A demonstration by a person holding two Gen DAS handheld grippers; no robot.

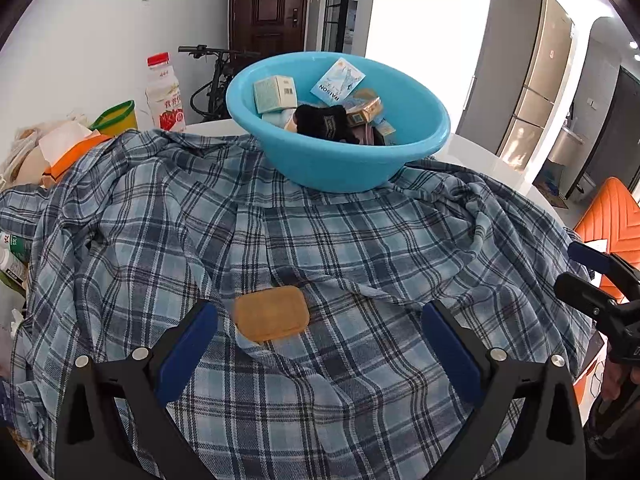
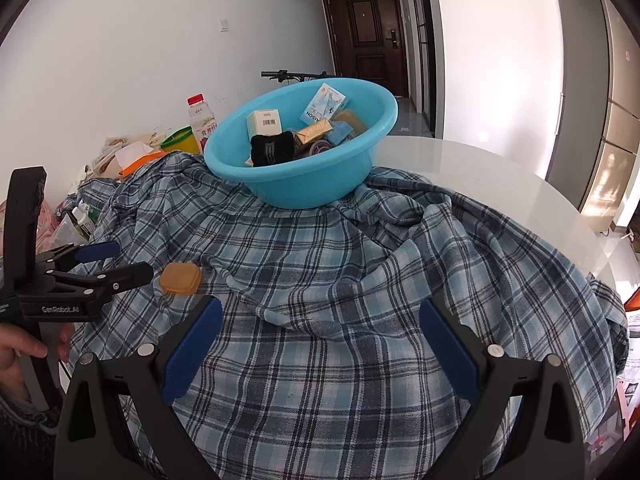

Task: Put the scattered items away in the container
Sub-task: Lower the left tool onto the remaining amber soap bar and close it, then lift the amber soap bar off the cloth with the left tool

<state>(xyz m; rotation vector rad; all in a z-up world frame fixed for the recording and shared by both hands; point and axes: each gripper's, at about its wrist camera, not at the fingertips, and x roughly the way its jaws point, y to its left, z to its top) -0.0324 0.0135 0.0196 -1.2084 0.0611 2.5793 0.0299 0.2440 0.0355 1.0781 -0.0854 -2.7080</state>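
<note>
The counter point(image 2: 500, 176) was round and white, and a plaid cloth point(image 1: 320, 248) lay rumpled over most of it, hanging past the near edge. The blue basin point(image 1: 344, 160) stood on the cloth at the far side, already holding several small boxes and a dark bundle. One item remained out: a flat amber soap bar point(image 1: 271, 313) lying on the cloth near me, well apart from the basin.

My left gripper point(image 1: 320, 332) had its fingers spread wide and empty, with the bar just inside the left finger. My right gripper point(image 2: 318, 332) was likewise spread and empty, over bare cloth.

I judged the main risk to be the fabric: closing low could have pinched a fold along with the bar, dragging the cloth and tipping the basin resting on it. The bar also looked smooth, so an off-centre squeeze might have squirted it sideways.

Room seemed good. The stretch between bar and basin was open except for soft ridges, while clutter crowded the left edge and the right side of the counter lay bare.
</note>
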